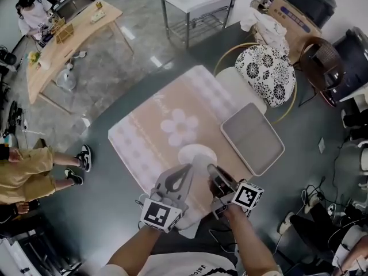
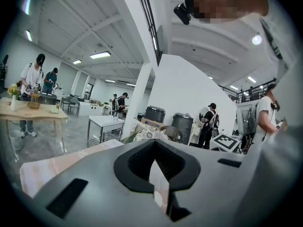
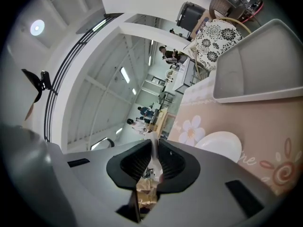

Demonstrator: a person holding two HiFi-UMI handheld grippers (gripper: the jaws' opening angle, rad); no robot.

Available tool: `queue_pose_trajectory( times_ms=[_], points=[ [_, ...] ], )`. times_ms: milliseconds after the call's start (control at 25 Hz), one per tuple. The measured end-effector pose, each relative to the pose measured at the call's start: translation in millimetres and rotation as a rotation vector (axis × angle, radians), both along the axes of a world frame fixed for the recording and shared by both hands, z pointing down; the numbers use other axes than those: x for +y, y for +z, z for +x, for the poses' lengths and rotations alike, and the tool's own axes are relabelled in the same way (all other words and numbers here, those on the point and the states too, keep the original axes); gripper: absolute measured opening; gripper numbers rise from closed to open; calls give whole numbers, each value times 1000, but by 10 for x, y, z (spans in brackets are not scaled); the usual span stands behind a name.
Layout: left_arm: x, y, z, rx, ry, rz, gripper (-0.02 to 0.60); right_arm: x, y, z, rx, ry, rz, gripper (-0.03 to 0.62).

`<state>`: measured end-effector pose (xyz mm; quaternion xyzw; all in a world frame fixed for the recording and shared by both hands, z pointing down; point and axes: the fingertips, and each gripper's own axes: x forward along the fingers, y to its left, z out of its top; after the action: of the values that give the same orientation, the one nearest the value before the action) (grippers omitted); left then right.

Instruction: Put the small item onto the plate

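Observation:
A white round plate (image 1: pixel 198 153) lies on the pink and beige flowered tablecloth (image 1: pixel 146 134), near the table's front edge. My right gripper (image 1: pixel 211 169) hovers just in front of the plate's right side. In the right gripper view its jaws (image 3: pixel 152 167) are shut on the small item (image 3: pixel 154 150), a thin pale piece with a tan part lower down. The plate (image 3: pixel 220 144) shows to the right of it. My left gripper (image 1: pixel 187 167) hangs at the plate's near left edge; its jaws (image 2: pixel 158 183) are shut with nothing in them.
A grey rectangular tray (image 1: pixel 251 138) lies right of the plate, also seen as the tray (image 3: pixel 265 65). Behind the table stands a chair with a flowered cushion (image 1: pixel 264 68). A white metal table (image 1: pixel 195 2) and a wooden table (image 1: pixel 63 39) stand farther off. A person's legs (image 1: pixel 34 171) are at left.

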<state>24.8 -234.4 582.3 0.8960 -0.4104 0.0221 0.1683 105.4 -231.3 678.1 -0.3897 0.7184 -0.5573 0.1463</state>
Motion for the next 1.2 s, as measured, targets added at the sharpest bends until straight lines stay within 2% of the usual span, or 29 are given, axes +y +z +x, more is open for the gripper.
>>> queue_pose_trajectory(
  times_ms=[320, 600, 880, 1200],
  points=[
    [-109, 523, 129, 21, -16, -57, 5, -116, 727, 27, 101, -25, -92, 55],
    [-119, 773, 56, 4, -30, -81, 5, -104, 1214, 8, 186, -36, -182, 55],
    [-134, 874, 28, -6, -36, -88, 5, -110, 1468, 2, 305, -64, -240, 55],
    [-157, 910, 14, -7, -36, -99, 5, -131, 1544, -23, 456, -124, -243, 57]
  ],
)
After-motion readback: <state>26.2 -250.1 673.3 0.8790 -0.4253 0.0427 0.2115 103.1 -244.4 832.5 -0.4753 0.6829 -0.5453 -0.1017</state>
